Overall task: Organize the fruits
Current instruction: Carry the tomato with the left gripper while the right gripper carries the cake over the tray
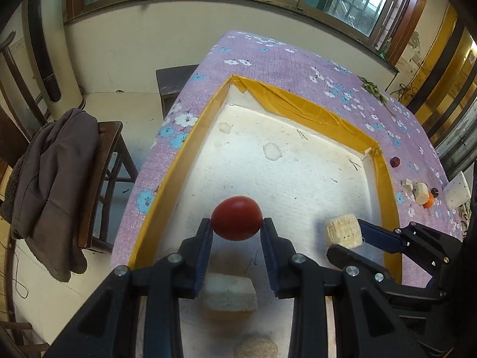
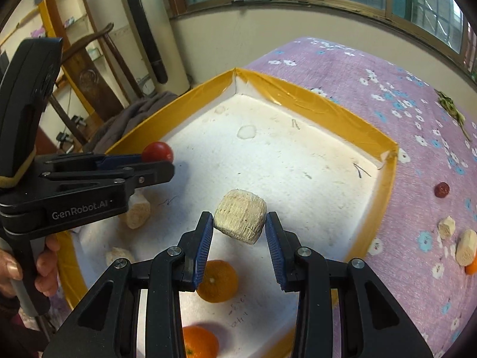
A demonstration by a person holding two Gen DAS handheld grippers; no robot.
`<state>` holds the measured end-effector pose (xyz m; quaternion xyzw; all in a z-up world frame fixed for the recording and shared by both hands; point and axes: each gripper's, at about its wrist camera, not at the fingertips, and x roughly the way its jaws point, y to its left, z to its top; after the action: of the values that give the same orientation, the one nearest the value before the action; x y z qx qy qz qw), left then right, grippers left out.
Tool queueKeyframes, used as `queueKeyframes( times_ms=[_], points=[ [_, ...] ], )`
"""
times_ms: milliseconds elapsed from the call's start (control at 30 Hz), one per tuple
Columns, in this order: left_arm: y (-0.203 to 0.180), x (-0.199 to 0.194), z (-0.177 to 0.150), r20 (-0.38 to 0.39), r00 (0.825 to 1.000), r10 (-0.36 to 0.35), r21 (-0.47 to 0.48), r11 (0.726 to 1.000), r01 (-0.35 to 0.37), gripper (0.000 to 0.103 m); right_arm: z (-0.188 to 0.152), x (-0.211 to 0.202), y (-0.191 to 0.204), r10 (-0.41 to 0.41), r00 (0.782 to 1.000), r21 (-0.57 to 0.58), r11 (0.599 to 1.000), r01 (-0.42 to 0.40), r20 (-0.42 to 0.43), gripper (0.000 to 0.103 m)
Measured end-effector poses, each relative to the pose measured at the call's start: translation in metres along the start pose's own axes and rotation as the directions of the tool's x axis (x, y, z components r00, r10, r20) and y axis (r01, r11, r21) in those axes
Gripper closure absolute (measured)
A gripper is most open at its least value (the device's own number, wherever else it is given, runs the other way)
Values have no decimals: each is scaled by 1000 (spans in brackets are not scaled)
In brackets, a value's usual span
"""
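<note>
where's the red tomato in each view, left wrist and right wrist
Left wrist: red tomato at lower centre, clamped between the left gripper jaws.
Right wrist: red tomato at middle left, at the tip of that gripper.
Shared landmark: the far corner of the yellow-rimmed tray.

Left gripper [image 1: 237, 223]: black two-finger tool with blue ribbed pads, pointing steeply downward; jaws closed narrowly on a round, glossy red tomato-like fruit [image 1: 237, 218], held clear of what lies below. Bare hand [image 2: 44, 261] wrapped round its grey handle.

Right gripper [image 2: 239, 223]: same black build, blue pads, also angled steeply down; jaws closed on a pale beige, fibrous, blocky chunk [image 2: 240, 220], lifted. The two grippers sit side by side, close but apart.
</note>
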<state>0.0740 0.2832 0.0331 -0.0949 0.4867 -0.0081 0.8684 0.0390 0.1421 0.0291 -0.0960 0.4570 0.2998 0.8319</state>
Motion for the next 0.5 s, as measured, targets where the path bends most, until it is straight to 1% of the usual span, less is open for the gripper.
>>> queueKeyframes(
  times_ms=[200,333,500],
  points=[
    [0,7,1,-31,1000,3,15,1000,-3,67,-1,9,0,-9,999,1,1000,9,-33,68],
    [0,10,2,-48,999,12,13,1000,-11,67,-1,9,-1,-6,1000,12,1000,7,-30,67],
    [-3,8,0,-51,998,28,18,999,-28,62,-4,4,-7,-25,999,37,999,26,-39,67]
  ],
)
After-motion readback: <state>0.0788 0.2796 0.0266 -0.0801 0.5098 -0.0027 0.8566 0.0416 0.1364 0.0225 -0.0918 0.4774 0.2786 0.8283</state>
